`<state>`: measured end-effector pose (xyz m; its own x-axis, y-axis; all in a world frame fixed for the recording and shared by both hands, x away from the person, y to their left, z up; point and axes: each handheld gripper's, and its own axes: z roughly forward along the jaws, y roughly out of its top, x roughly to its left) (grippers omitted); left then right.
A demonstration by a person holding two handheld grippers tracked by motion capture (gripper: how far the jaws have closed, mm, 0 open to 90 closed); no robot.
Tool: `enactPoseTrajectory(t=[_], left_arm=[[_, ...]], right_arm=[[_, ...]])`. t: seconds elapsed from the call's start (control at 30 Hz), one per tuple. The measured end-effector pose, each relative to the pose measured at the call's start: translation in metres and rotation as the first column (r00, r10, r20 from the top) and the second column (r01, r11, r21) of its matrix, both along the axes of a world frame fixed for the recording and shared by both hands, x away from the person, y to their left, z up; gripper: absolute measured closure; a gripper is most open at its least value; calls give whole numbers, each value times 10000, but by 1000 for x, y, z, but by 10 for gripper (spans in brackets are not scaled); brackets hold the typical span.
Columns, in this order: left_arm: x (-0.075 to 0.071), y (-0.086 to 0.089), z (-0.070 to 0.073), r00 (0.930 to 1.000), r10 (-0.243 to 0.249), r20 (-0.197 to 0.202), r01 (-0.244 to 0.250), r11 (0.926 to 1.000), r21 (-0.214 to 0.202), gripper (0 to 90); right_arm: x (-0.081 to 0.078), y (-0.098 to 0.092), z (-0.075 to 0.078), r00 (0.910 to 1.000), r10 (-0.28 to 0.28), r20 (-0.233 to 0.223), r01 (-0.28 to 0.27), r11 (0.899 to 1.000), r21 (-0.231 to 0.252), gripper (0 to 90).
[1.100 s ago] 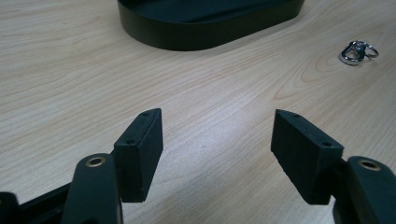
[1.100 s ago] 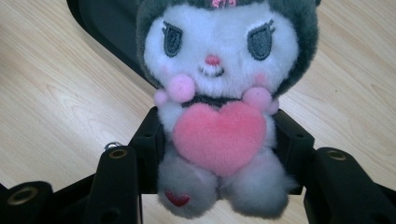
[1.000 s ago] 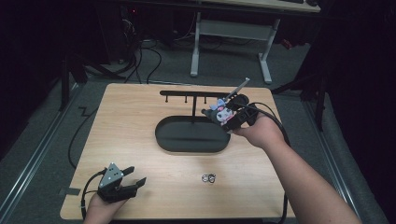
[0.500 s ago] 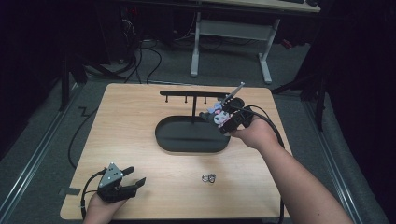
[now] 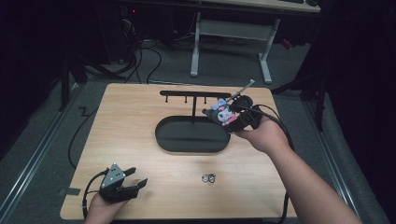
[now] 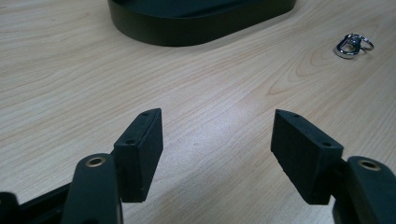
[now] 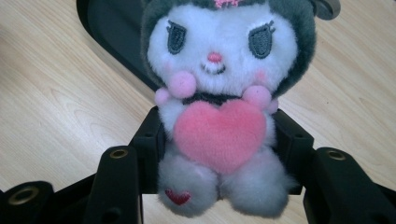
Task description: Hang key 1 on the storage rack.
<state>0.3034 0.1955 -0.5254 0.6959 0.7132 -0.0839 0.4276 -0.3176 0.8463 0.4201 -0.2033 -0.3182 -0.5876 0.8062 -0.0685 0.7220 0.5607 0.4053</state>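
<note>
**Holding a plush toy above the black stand**

Clamped between the two black jaws of the right gripper (image 7: 219, 140) is a small plush toy (image 7: 219, 93): white face, dark grey hood, pink cheeks, and a big pink heart held against its belly. In the right gripper view the pads press into its sides at about waist height, with the toy upright and facing the camera, its feet hanging just below the pads. One foot carries a small red heart.

From the high view, the right gripper (image 5: 223, 116) sits at the right end of the black oval base (image 5: 187, 140), with the plush toy (image 5: 221, 114) lifted off the wooden table (image 5: 130, 121) and hovering over the base's rim. A thin black post rises from the base to a crossbar with short pegs (image 5: 194, 94); the toy is just beside the right end of that bar, a little below it. Whether it touches the bar cannot be told. The person's right hand (image 5: 261, 135) and forearm reach in from the lower right, with a cable trailing from the gripper.

The left gripper (image 5: 122, 185) rests near the table's front left corner, well apart from the stand. Its jaws stand wide apart with bare wood between them, as the left gripper view shows. A small metal key ring (image 6: 353, 45) lies on the table in front of the base, between the two hands.
</note>
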Motion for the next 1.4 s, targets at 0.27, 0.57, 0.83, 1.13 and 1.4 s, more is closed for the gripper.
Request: enactPoseTrajectory(t=[0.27, 0.57, 0.83, 1.13, 1.4], left_arm=[[1, 0, -1, 10000, 8, -35, -8, 10000, 13, 349], [1, 3, -1, 10000, 61, -47, -61, 10000, -69, 349], [1, 2, -1, 10000, 32, -43, -32, 10000, -33, 349], [1, 2, -1, 10000, -19, -98, 19, 10000, 10, 349], [1, 2, -2, 9999, -56, -151, 56, 10000, 1, 348]], right_arm=[[8, 3, -10, 10000, 82, 48, -80, 9995, -297, 485], [21, 9, -34, 9995, 4, -301, -12, 9996, -272, 485], [23, 5, -44, 9988, -242, -435, 236, 9996, -123, 485], [31, -2, -59, 9973, -505, -532, 503, 9987, -38, 482], [35, -13, -74, 9908, -1061, -837, 1129, 9903, 812, 474]])
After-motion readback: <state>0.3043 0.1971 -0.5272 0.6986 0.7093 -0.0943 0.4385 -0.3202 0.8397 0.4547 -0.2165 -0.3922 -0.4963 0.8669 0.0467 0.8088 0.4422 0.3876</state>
